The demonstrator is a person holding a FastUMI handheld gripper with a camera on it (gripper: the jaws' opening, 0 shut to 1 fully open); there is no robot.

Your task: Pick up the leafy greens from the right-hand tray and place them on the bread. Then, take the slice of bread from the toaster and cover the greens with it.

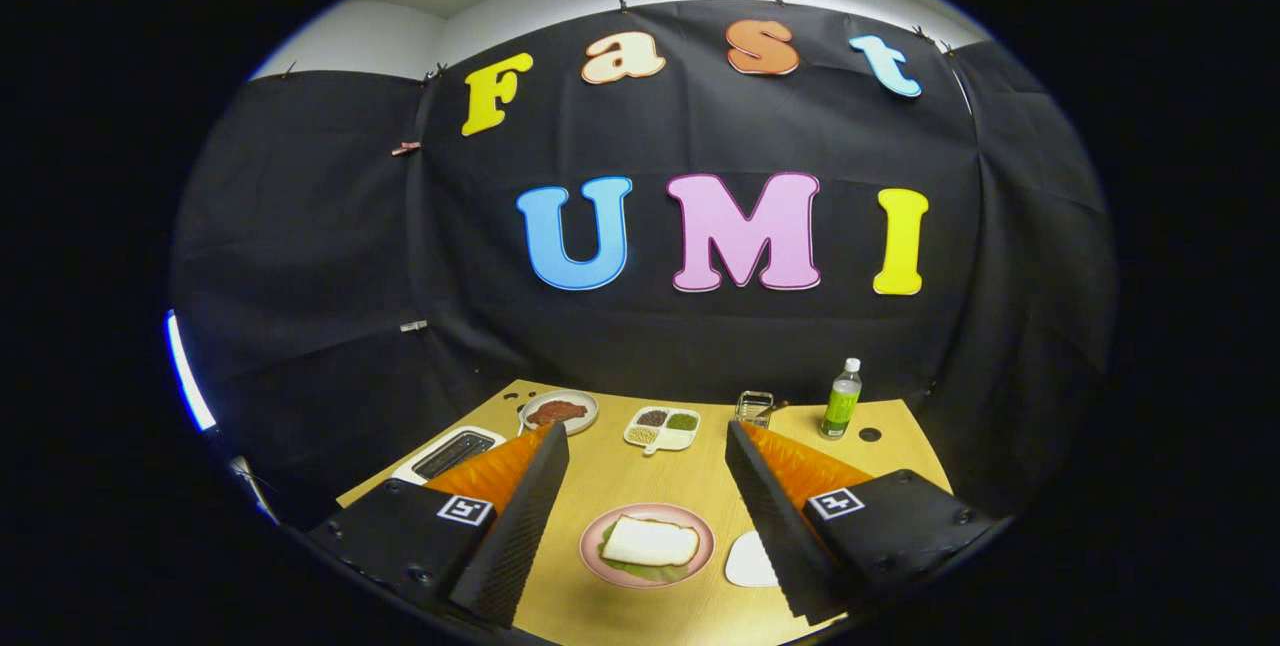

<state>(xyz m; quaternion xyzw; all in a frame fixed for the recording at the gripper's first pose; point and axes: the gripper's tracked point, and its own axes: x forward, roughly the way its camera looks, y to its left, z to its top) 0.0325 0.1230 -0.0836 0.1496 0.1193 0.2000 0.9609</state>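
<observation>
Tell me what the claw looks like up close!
The claw has two long wedge-shaped fingers with ribbed, bumpy inner faces. Behind each finger sits a flat dark block held with small screws, and each block carries a little white square sticker with a black pattern. An orange part runs along the back of each finger. The two fingers stand wide apart.

The gripper (645, 441) has two wedge-shaped fingers with ribbed inner faces, spread wide apart. Each black mounting block carries a square white tag (black-patterned) and small round screws.
</observation>
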